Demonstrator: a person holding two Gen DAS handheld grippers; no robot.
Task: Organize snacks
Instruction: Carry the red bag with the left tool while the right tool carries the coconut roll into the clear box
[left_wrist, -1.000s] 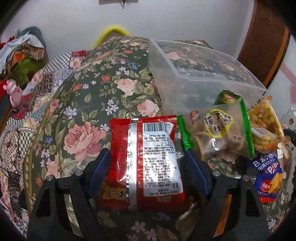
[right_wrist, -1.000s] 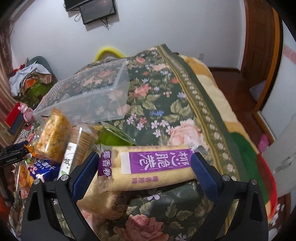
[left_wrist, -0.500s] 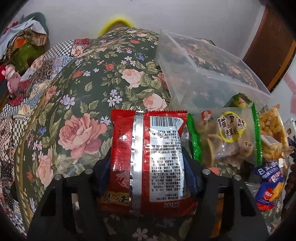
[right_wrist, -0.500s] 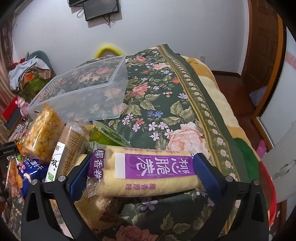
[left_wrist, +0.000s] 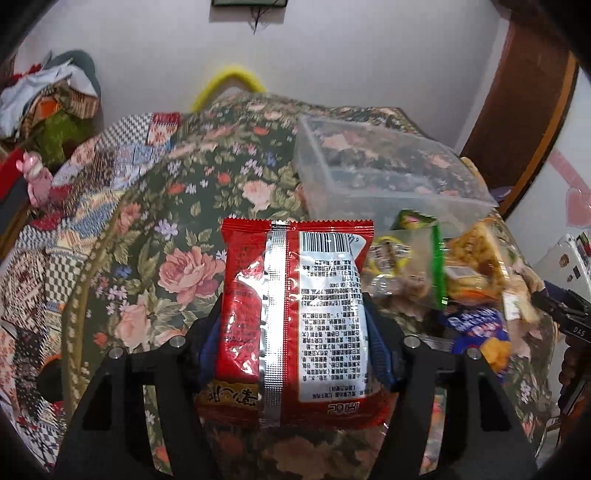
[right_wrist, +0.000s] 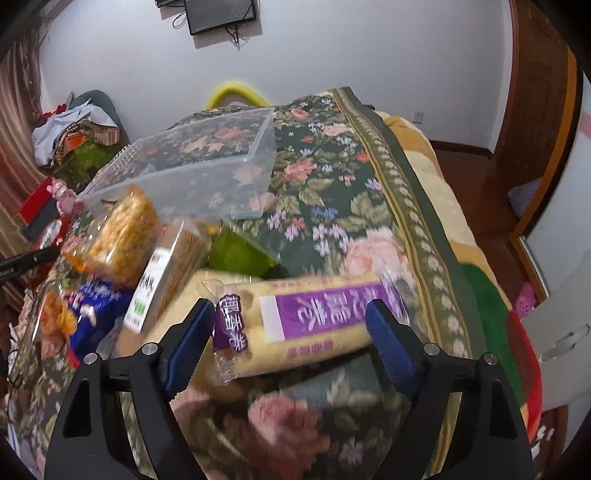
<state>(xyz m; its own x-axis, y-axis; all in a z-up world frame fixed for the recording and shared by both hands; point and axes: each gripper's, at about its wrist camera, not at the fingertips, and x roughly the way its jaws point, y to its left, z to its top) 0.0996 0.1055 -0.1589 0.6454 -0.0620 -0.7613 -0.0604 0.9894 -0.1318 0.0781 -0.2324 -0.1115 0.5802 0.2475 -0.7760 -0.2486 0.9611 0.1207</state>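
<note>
Since the earlier frame, the red snack packet (left_wrist: 295, 314) has been clamped in the left gripper (left_wrist: 295, 347) and lifted off the floral bedspread (left_wrist: 177, 266). Empty clear bin (left_wrist: 388, 184) sits beyond. Right gripper (right_wrist: 291, 328) jaws are closing around the purple-labelled roll pack (right_wrist: 314, 314); a centred, gentle squeeze is advised.

jaws closing around purple wafer pack (right_wrist: 310, 317)

A floral blanket (right_wrist: 332, 206), a wall screen (right_wrist: 221, 14), heaped clothes (right_wrist: 70, 129).
</note>
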